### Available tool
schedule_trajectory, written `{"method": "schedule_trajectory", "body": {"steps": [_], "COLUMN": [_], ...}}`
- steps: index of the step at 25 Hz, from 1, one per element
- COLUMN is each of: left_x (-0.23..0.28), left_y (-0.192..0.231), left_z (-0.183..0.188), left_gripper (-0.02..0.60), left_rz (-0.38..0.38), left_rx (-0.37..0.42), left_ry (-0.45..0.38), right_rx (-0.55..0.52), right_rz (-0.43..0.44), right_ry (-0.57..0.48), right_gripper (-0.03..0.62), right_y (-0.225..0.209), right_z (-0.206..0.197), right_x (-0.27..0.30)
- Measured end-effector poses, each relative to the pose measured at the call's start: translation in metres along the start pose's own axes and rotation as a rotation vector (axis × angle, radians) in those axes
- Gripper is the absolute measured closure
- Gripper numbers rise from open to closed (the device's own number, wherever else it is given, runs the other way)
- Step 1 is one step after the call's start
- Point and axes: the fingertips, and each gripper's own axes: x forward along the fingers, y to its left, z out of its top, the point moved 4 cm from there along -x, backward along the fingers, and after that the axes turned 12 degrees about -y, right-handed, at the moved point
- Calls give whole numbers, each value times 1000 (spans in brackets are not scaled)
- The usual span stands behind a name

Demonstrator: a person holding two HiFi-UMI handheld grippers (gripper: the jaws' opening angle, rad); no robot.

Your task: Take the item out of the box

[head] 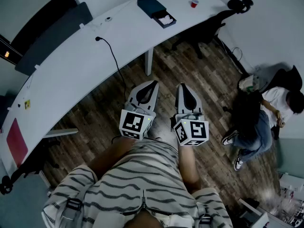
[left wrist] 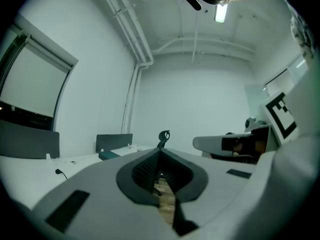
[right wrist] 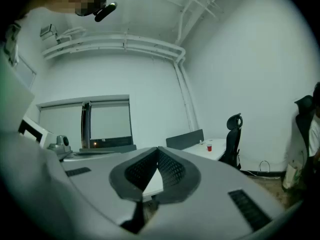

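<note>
A dark blue box (head: 151, 6) lies far off on the long white table (head: 85, 51). Its drawer is slid out toward me, with a white item (head: 166, 19) in it. I hold both grippers close to my body, over the wooden floor and well short of the table. My left gripper (head: 153, 83) is shut, its tips meeting with nothing between them (left wrist: 159, 152). My right gripper (head: 182, 86) is shut and empty too (right wrist: 158, 149). In the left gripper view the box (left wrist: 111, 154) shows as a small dark shape on the table.
A red cup (head: 194, 3) stands on the table beyond the box. A black office chair (head: 209, 28) sits under the table's right end. A person (head: 266, 113) sits on the floor at the right. A black cable (head: 114, 61) hangs off the table edge.
</note>
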Motion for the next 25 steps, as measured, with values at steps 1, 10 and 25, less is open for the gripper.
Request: {"method": "schedule_trajectory", "body": {"steps": [1, 10, 25], "left_x": [-1, -21, -38], "left_y": [-4, -39, -81], "left_z": [1, 3, -18], "left_gripper": [557, 557, 557], "left_rz": [2, 30, 88], "left_rx": [-3, -14, -12], "left_ry": [-5, -10, -6], "right_rx": [2, -1, -26], "right_rz": [3, 6, -7], "right_ry": [-2, -13, -27], "right_gripper": [576, 576, 576], "right_y": [-1, -11, -40], "right_z": [2, 14, 16], "right_x": [-3, -40, -83]}}
